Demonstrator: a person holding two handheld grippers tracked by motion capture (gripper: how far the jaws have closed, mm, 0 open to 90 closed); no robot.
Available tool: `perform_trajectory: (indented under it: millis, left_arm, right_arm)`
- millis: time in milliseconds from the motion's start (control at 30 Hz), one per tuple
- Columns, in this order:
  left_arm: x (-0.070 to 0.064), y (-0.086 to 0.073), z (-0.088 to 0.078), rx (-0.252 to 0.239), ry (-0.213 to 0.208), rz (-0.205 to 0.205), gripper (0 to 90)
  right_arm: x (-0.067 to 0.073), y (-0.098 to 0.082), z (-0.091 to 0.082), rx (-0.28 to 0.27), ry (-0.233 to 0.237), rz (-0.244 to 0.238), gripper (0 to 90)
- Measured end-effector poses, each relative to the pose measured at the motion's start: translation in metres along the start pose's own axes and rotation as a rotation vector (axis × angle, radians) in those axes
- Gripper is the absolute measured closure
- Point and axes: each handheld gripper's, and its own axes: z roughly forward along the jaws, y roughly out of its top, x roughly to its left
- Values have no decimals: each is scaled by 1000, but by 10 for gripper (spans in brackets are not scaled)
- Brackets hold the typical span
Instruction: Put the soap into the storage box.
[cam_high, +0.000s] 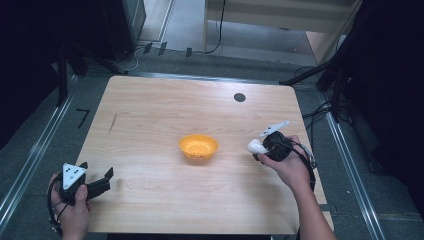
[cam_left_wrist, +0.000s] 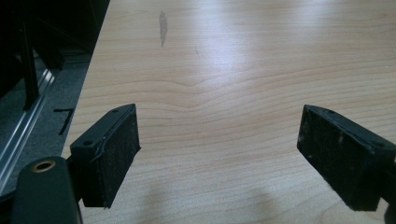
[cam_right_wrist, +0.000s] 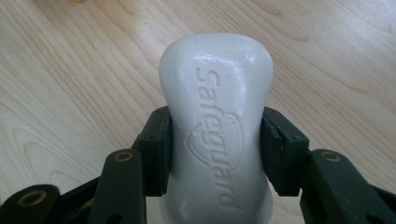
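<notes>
Nearest the lens in the right gripper view: white soap bar (cam_right_wrist: 217, 135), embossed "Safeguard", clamped at its waist between both black pads (cam_right_wrist: 156, 149), far end sticking out past the jaw tips. Same soap bar (cam_high: 256, 146) in the high view at about 3 o'clock from the orange bowl (cam_high: 198, 146), carried by the right gripper (cam_high: 265, 145) off the wooden table (cam_high: 150, 100); well apart from the bowl as yet.

Left gripper (cam_high: 102, 181) at 7 o'clock of the table, near the front edge, jaws spread wide with nothing between them; pads (cam_left_wrist: 114, 156) in its own view frame bare wood only. Parked, idle.

Step in hand, as judged: transport of the soap toward the bowl, pick-up done, drop not begun. Next move calls for travel toward 9 o'clock until the bar hangs over the bowl's hollow, then a lowering and a release; grip looks snug but the bar is smooth, so a tilt could let it slide.

Hard to make out: bowl's inside shows faint dots, holes or pattern, cannot tell. Near end of the bar cut off at the bottom of the right gripper view. Small yellow sliver at that view's top edge, probably the bowl's rim, too little to confirm. Height of the bar above the wood unclear.
</notes>
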Motion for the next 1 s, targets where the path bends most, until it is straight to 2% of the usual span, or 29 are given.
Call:
perform_trajectory:
  millis: [100,300,667,1000]
  left_arm:
    - [0,0,0,0,-2,-4,138]
    - [0,0,0,0,-1,-3,138]
    - [3,0,-1,-5,-4,-20,138]
    - [2,0,-1,-1,-1,-12,138]
  right_arm:
    - [1,4,0,1,3,-10,514]
    - [8,19,1,-2,9,-65,514]
    - [16,40,2,-4,22,-108,514]
    - [20,54,8,8,38,-160,514]
